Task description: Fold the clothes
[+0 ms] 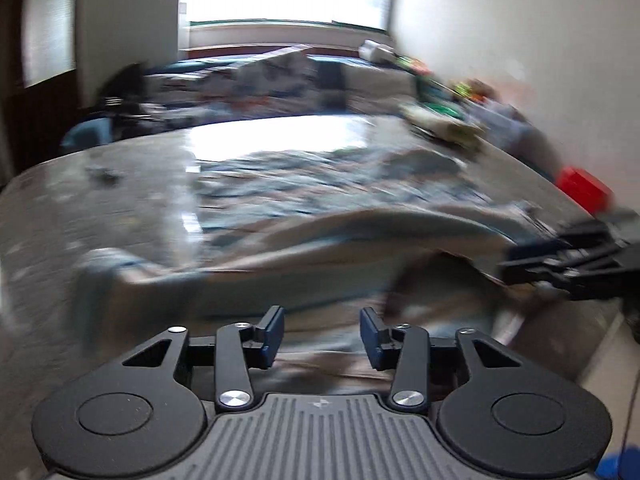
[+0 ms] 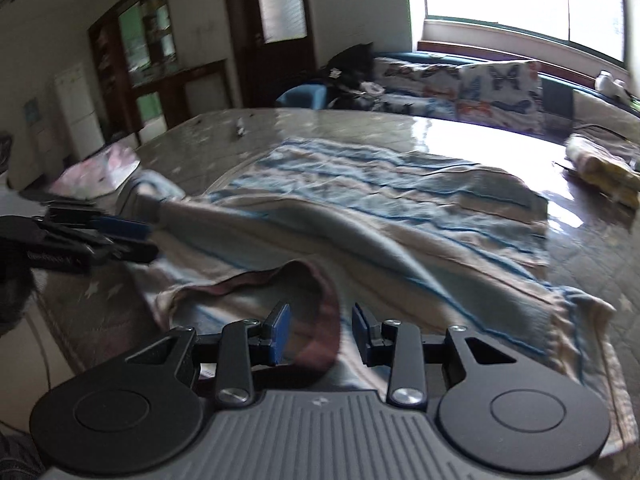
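The striped garment (image 2: pixel 360 208) lies spread on the grey table (image 2: pixel 580 264), filling the middle of the right wrist view, with its near edge doubled over in a loose roll that crosses the frame from left to lower right and a dark reddish collar or hem looping out at lower centre. Both claws are spread with nothing pinched between the pads. The right claw (image 2: pixel 318 334) sits at the bottom of its view directly over that reddish loop, the cloth showing through the gap but not gripped, as far as the pictures tell. The left claw (image 1: pixel 322 334) hangs at the bottom centre of its own blurred view above the near edge of the same garment (image 1: pixel 320 216), and shows again at the left edge of the right wrist view, beside the garment's left end near a rolled sleeve. The step in hand looks like resetting between folds, so the next grip deserves care: I would pick two points on the doubled edge at matching height, one per claw, and close on all layers, not only the top one, so the fold carries over evenly. Flattening the roll first would help, since a lumpy edge will make the next crease crooked. A yellowish folded cloth (image 2: pixel 604 168) sits at the right edge, well apart, and should stay undisturbed.
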A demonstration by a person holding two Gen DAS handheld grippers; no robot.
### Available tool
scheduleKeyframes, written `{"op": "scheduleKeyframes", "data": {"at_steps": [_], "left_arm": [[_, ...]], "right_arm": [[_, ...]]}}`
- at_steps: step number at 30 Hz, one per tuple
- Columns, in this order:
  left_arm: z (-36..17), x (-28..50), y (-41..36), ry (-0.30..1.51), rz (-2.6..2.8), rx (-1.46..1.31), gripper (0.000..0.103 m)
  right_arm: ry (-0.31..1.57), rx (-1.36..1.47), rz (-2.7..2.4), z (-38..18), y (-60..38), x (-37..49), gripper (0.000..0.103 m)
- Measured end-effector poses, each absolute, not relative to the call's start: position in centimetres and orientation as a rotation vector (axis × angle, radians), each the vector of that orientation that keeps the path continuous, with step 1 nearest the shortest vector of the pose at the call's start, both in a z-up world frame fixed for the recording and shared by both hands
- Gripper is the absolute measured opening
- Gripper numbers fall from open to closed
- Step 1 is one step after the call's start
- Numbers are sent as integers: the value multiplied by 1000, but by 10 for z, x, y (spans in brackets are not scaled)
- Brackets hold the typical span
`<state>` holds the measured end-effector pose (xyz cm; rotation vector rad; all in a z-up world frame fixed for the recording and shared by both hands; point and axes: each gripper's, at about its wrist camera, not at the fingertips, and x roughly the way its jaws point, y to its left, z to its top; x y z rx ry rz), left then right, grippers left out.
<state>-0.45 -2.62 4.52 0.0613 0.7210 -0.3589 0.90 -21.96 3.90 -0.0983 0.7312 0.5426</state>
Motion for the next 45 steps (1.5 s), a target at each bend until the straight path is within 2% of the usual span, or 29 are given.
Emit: {"op": "scheduleKeyframes", "data": {"at_steps": [6,7,8,11,13,21,24,28,32,33,34,35,37,40,43,45], "left_arm": [[21,5,-60,776,-450,146,49],[18,5,-61,780,-455,162,46],[16,3,-63,779,-458,178,34],[17,0,-62,774,-458,205,8],[24,-3,-56,767,-471,191,5],[46,-37,-41,747,-568,234,5],[43,-43,-38,780,-618,244,5],[46,-47,-34,787,-677,242,5],[56,-36,-32,733,-661,197,7],[57,-34,-33,718,-645,195,9],[57,-30,-35,708,-628,195,14],[57,-24,-37,701,-612,193,15],[55,-18,-40,706,-605,184,19],[51,-18,-47,712,-621,201,43],[44,-24,-57,716,-644,263,44],[35,-25,-62,721,-633,316,44]], "right_arm": [[758,-205,509,24,-199,10,32],[765,-212,506,22,-199,11,24],[764,-216,500,22,-200,10,13],[747,-222,501,26,-202,6,4],[729,-221,512,34,-205,0,3],[757,-272,683,59,-209,-36,3],[810,-253,749,56,-211,-40,6],[786,-221,759,68,-217,-34,13],[732,-199,700,71,-214,-19,15],[736,-186,695,69,-213,-12,17],[745,-178,698,65,-210,-8,23],[753,-178,706,61,-206,-4,30],[752,-217,716,54,-196,-3,33],[733,-302,722,44,-180,-7,34],[728,-359,698,32,-170,-7,33],[728,-380,686,26,-166,-6,27]]}}
